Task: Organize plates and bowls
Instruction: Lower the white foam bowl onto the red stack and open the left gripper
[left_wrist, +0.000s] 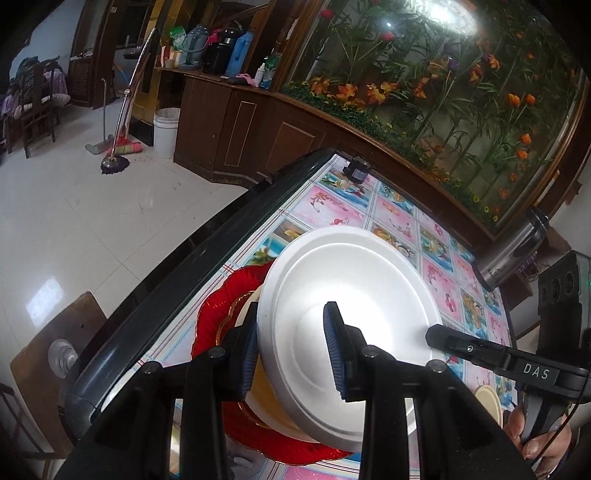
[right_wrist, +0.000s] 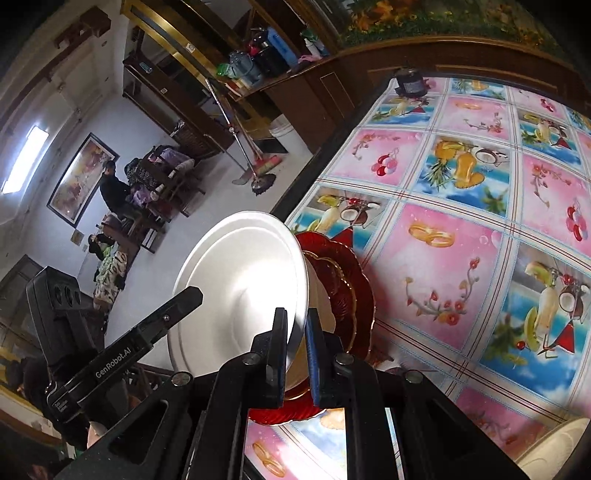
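Observation:
A white plate (left_wrist: 351, 280) (right_wrist: 240, 266) is tilted over a cream bowl (left_wrist: 266, 398) (right_wrist: 323, 310) that sits on a red scalloped plate (left_wrist: 214, 314) (right_wrist: 354, 273). The stack is near the table's dark edge (left_wrist: 166, 295). My left gripper (left_wrist: 291, 350) is shut on the white plate's rim, one finger inside and one outside against the bowl's side. My right gripper (right_wrist: 296, 343) is shut on the opposite thin rim. Each gripper shows in the other view: the right one (left_wrist: 436, 336), the left one (right_wrist: 192, 295).
The table carries a fruit-patterned cloth (right_wrist: 443, 240). A steel flask (left_wrist: 513, 251) lies at its far right and a small dark jar (left_wrist: 356, 171) (right_wrist: 408, 83) at the far corner. Another cream dish (right_wrist: 554, 446) sits near me. A wooden stool (left_wrist: 55, 343) stands on the floor.

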